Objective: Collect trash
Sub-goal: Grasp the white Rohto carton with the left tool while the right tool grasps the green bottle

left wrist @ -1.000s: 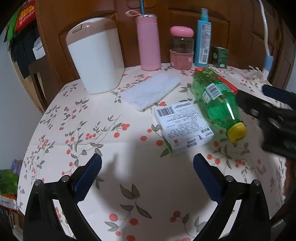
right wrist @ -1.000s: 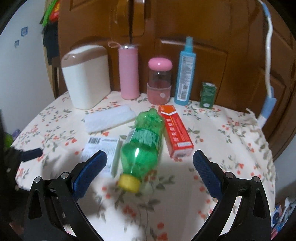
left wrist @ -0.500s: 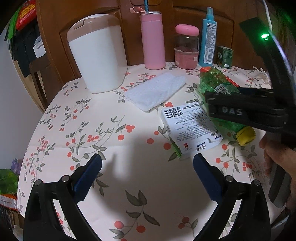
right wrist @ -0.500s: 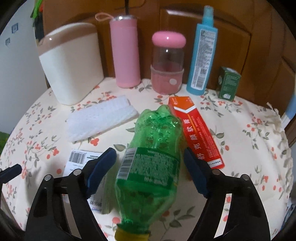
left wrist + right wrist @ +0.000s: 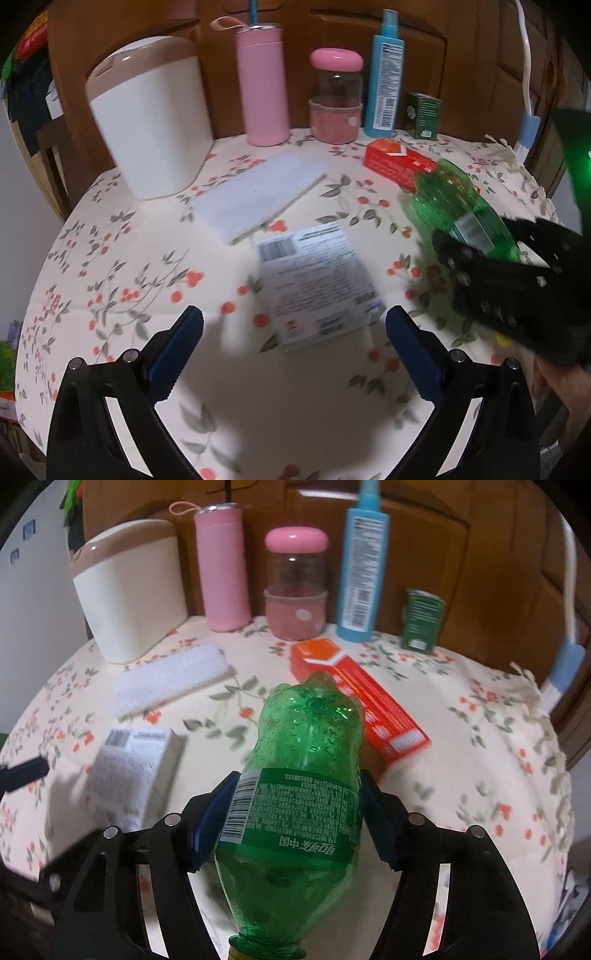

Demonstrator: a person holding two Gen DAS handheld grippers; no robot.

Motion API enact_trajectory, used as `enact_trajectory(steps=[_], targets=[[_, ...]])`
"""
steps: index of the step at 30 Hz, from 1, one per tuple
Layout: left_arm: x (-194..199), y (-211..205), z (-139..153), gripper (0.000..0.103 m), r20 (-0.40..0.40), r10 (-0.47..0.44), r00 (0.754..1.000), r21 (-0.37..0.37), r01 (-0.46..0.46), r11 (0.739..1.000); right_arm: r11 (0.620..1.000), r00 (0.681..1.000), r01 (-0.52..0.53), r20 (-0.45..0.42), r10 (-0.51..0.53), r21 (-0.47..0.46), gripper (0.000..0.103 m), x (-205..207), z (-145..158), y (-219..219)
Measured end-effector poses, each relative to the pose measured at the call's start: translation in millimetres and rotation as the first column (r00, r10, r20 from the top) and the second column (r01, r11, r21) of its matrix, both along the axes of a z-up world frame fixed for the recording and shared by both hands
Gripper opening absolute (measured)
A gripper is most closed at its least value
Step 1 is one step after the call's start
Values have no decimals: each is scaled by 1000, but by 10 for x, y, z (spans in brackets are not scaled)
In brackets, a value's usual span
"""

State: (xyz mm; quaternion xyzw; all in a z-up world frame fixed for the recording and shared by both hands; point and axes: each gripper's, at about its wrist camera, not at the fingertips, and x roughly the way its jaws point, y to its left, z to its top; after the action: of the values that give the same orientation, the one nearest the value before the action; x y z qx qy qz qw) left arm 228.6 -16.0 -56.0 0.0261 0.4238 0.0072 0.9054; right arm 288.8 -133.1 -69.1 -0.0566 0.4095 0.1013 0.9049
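Here the right gripper point(image 5: 295, 819) has its two blue pads against the sides of one green plastic bottle point(image 5: 306, 775), one pad on each side of the label, and its jaws are closing on it; the bottle fills the lower middle of the right wrist view, base pointing away and neck toward the bottom edge; whether it rests on the cloth or is raised, I cannot tell. The left gripper point(image 5: 293, 347) stands wide open at the bottom of the left wrist view, nothing between its pads, with one white box point(image 5: 314, 288) lying flat on the flowered tablecloth point(image 5: 122, 280) just above it. One red carton point(image 5: 354, 698) lies flat beside the bottle, upper right of it; one white folded cloth point(image 5: 170, 683) lies in the left middle. Along the upper edge stands a row: one white bin point(image 5: 129, 590) with a tan lid at upper left, one pink flask point(image 5: 221, 568), one jar with a pink lid point(image 5: 295, 587), one blue spray bottle point(image 5: 364, 572), one small green box point(image 5: 421, 620) at upper right.
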Motion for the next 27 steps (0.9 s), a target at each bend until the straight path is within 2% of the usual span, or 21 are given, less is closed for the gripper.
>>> enact_trajectory(steps=[5, 13, 15, 20, 27], targets=[[229, -60, -18, 98, -14, 15, 1000, 4, -15, 1000, 1000, 1000, 7, 8, -7, -7, 66, -153, 5, -192], [552, -24, -173, 98, -82, 59, 995, 17, -58, 998, 1000, 1000, 9, 11, -9, 7, 66, -236, -17, -304], [582, -8, -220, 99, -102, 50, 994, 10, -49, 999, 1000, 1000, 8, 13, -8, 9, 66, -241, -22, -309], [580, 82, -237, 99, -92, 42, 995, -3, -43, 999, 1000, 1000, 4, 19, -4, 9, 66, -252, -22, -297], [525, 40, -211, 99, -75, 42, 996, 56, -37, 998, 1000, 1000, -6, 24, 7, -11, 67, -249, -21, -259]])
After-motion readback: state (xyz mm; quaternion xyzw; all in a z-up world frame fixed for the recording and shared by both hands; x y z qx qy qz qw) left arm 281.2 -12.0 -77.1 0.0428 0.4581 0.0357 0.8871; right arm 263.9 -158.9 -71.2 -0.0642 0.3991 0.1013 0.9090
